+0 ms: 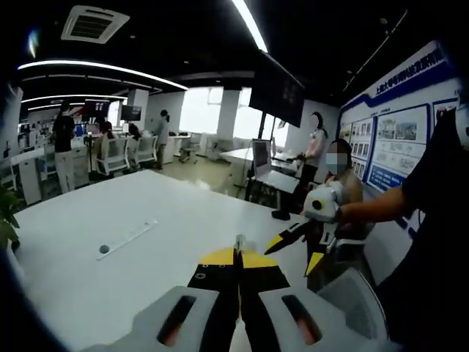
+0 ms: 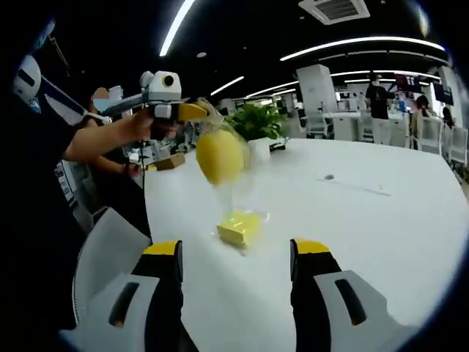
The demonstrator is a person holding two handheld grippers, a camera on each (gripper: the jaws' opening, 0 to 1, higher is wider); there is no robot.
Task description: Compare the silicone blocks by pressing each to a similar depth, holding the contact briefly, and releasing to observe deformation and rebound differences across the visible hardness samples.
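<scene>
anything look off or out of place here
Yes: the left gripper is lifting a clear bag with a yellow block off the white table; a second yellow block sags at its bottom.

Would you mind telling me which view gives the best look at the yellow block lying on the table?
The right gripper view shows it best: the yellow block lies on the white table ahead of the open right gripper, apparently in clear wrapping. The left gripper view gives no look at that block, just the table and the left gripper.
</scene>
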